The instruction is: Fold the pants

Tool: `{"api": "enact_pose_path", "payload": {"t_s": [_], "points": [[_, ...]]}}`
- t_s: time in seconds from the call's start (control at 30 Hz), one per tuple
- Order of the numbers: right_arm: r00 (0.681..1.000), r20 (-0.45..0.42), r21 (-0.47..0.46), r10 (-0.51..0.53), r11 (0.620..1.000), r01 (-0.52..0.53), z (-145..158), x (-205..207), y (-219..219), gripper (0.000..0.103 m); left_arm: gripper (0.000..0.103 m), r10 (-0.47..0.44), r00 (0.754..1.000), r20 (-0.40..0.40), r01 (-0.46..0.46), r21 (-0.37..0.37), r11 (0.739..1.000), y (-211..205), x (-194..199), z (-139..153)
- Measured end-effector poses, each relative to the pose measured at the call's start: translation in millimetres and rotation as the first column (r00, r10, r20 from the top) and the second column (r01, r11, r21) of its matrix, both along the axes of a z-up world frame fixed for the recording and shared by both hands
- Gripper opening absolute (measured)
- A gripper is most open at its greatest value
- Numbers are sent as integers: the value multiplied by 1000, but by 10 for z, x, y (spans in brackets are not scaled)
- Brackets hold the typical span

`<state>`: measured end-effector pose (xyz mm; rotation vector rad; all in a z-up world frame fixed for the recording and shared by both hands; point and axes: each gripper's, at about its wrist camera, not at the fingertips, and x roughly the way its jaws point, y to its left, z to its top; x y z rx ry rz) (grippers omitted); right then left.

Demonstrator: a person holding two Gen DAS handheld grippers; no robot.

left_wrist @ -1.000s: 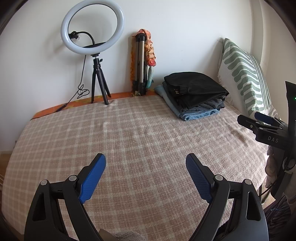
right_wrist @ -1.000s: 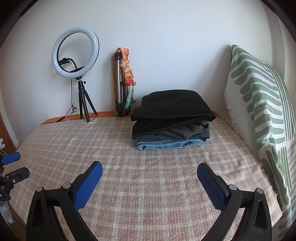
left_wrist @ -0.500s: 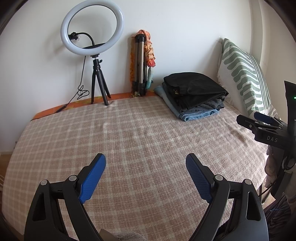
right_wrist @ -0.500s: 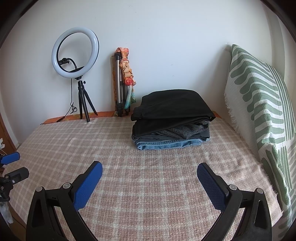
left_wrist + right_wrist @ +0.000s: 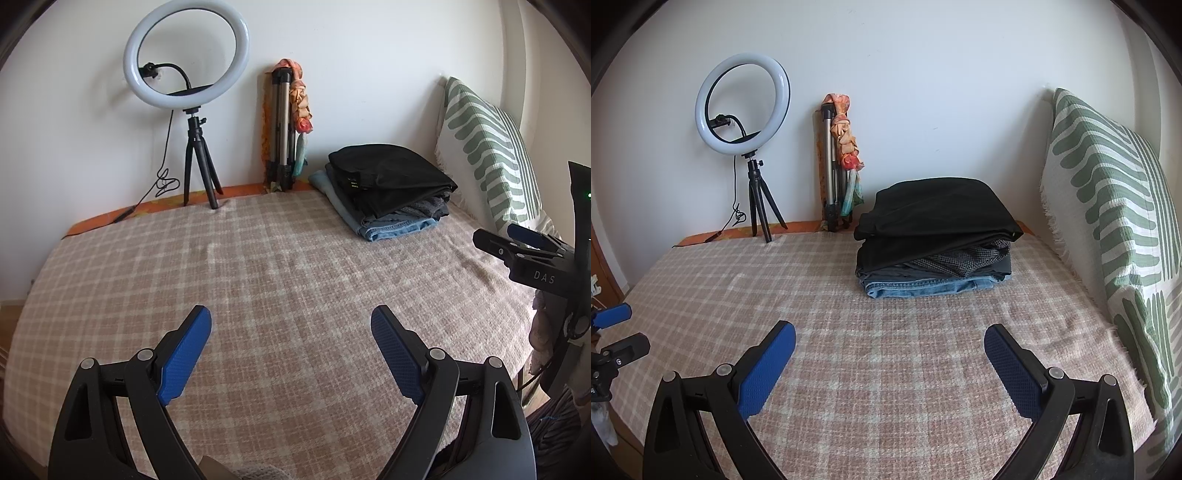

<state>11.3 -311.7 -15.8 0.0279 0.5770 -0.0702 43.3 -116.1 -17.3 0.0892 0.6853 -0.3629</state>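
A stack of folded pants [image 5: 388,192] lies at the far right of the checked bed cover [image 5: 280,280], black pairs on top and blue jeans at the bottom. It also shows in the right wrist view [image 5: 934,236]. My left gripper [image 5: 291,317] is open and empty above the near part of the bed. My right gripper [image 5: 889,332] is open and empty, well short of the stack. The right gripper also shows at the right edge of the left wrist view [image 5: 517,240]. The left gripper shows at the left edge of the right wrist view [image 5: 617,328].
A ring light on a small tripod [image 5: 188,92] and a folded tripod with a scarf [image 5: 284,129] stand against the back wall. A green-striped pillow [image 5: 1108,206] leans at the bed's right side. A cable [image 5: 162,184] trails by the wall.
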Motion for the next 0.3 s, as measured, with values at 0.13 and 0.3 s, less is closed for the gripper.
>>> {"api": "enact_pose_path", "payload": {"t_s": [0.13,0.3], "points": [[1000,-1,-2,0,1000,0,0,0,0,103,89,5,1000,21,-5,5,1000,15,-25,14],[1000,-3,3,5,1000,-5,-3,17,24,103,89,-2,1000,22,2,5,1000,22,-32,20]]}}
